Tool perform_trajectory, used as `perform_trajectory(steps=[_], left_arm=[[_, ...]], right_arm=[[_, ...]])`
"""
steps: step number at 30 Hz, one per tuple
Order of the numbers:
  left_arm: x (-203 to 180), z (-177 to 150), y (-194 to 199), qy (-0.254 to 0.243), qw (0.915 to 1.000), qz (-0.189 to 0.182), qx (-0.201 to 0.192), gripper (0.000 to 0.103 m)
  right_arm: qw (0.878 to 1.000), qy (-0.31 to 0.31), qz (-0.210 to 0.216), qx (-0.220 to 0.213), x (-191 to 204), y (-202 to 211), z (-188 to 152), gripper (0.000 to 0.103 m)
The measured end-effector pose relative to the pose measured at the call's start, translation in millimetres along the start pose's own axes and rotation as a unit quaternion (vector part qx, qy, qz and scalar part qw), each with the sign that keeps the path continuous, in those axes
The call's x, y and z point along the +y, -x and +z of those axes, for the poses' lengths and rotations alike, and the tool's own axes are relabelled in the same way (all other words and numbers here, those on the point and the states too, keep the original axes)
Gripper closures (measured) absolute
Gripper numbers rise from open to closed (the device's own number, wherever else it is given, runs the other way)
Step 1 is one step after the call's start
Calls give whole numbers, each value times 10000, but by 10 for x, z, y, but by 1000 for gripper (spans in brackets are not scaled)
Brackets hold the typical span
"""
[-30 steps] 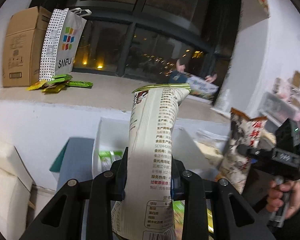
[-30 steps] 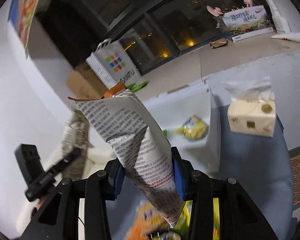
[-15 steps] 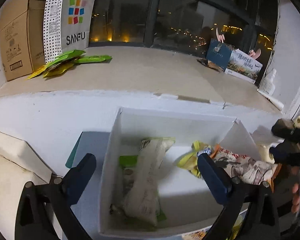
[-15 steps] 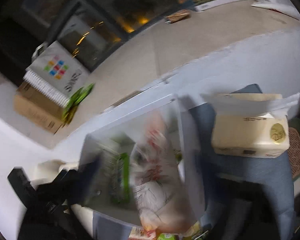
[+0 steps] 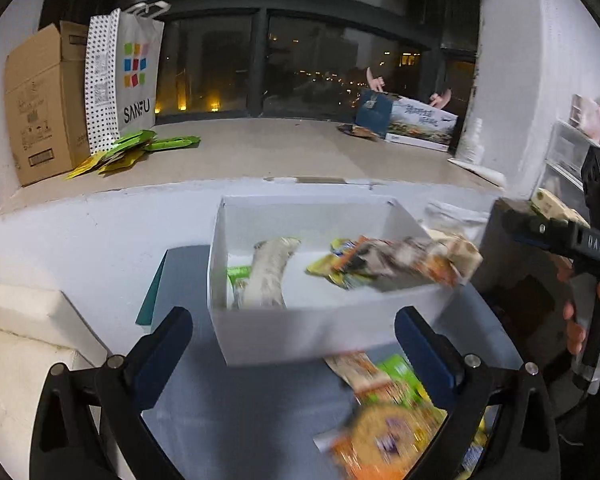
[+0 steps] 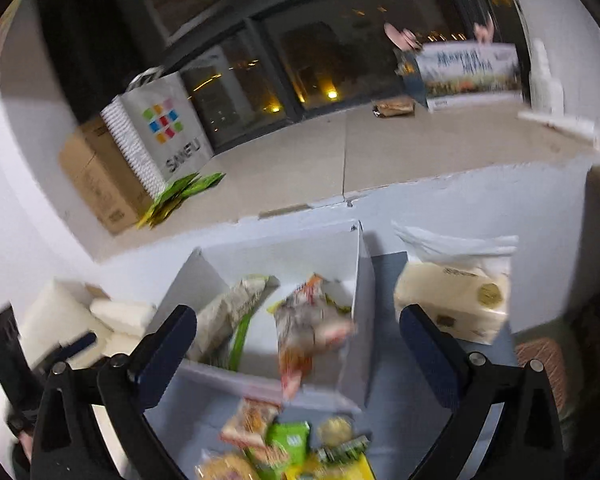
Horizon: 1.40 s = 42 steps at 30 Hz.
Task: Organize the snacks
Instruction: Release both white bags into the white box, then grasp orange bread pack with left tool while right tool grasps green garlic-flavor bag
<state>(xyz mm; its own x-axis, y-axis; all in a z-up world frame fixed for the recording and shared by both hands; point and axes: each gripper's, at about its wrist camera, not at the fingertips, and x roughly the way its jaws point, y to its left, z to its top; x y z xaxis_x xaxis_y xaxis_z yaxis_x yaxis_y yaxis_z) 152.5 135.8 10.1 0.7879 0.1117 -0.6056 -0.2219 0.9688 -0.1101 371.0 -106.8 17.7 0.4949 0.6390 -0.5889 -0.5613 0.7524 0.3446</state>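
A white open box (image 5: 300,328) stands on the blue-grey table, also in the right wrist view (image 6: 260,380). A long pale snack bag (image 5: 266,276) lies inside at its left (image 6: 224,312). An orange-and-grey snack bag (image 5: 404,262) lies blurred over the box's right rim (image 6: 308,328). My left gripper (image 5: 292,348) is open and empty in front of the box. My right gripper (image 6: 296,344) is open and empty above the box's near edge. Loose snack packets (image 5: 384,424) lie on the table in front of the box (image 6: 284,444).
A tissue box (image 6: 456,300) stands right of the white box. On the window ledge sit a cardboard box (image 5: 40,100), a SANFU bag (image 5: 128,76), green packets (image 5: 132,152) and a printed carton (image 5: 416,124). A white cushion (image 5: 16,360) is at left.
Both grippers held snack bags a second ago. Both opened and let the bags drop into the white box. The left gripper has since drawn back from the box.
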Motion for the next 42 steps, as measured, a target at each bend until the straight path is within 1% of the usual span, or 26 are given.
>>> perform_trajectory(steps=[6,8,11,13,16,19,23,27,29,32,35,39,42], left_arm=[[-187,-337,539,72,9996,-200,-179,0],[-247,-463,693,59,9991,-359,-211,0],[-394,-714,943,-89,9990,-317,-303,0],[-455,-826,1015,-79,9987,-425,-283,0],[-526,-996,1071,-5,9982,-583,-140,0],[-616,-1092,1079,-134,9978,-653,-48,0],[-674,-1172,1059,-142,9970,-760,56,0],[-706,-1189,1009,-177,9962,-843,142,0],[-732,-1199,1015,-218,9958,-876,148,0],[-748,-1205,1029,-246,9955,-909,128,0],[-756,-1207,1040,-266,9953,-920,134,0],[-715,-1199,1044,-243,9954,-922,135,0],[-674,-1198,1036,-182,9957,-892,149,0]], right_arm=[[9980,619,67,-90,190,591,-564,0],[9973,712,102,-120,201,793,-738,0],[9962,840,121,-199,239,1031,-1015,0],[9961,849,111,-213,237,1170,-1224,0],[9970,745,73,-188,206,1284,-1494,0],[9977,671,10,-80,168,1321,-1722,0],[9982,567,56,159,107,1258,-1909,0],[9976,514,118,438,92,1087,-1971,0],[9967,525,215,581,106,971,-1961,0],[9957,424,316,760,84,749,-1887,0],[9954,241,401,842,24,520,-1775,0],[9948,-4,318,966,-105,146,-1584,0],[9942,-80,102,1069,-164,-95,-1466,0]])
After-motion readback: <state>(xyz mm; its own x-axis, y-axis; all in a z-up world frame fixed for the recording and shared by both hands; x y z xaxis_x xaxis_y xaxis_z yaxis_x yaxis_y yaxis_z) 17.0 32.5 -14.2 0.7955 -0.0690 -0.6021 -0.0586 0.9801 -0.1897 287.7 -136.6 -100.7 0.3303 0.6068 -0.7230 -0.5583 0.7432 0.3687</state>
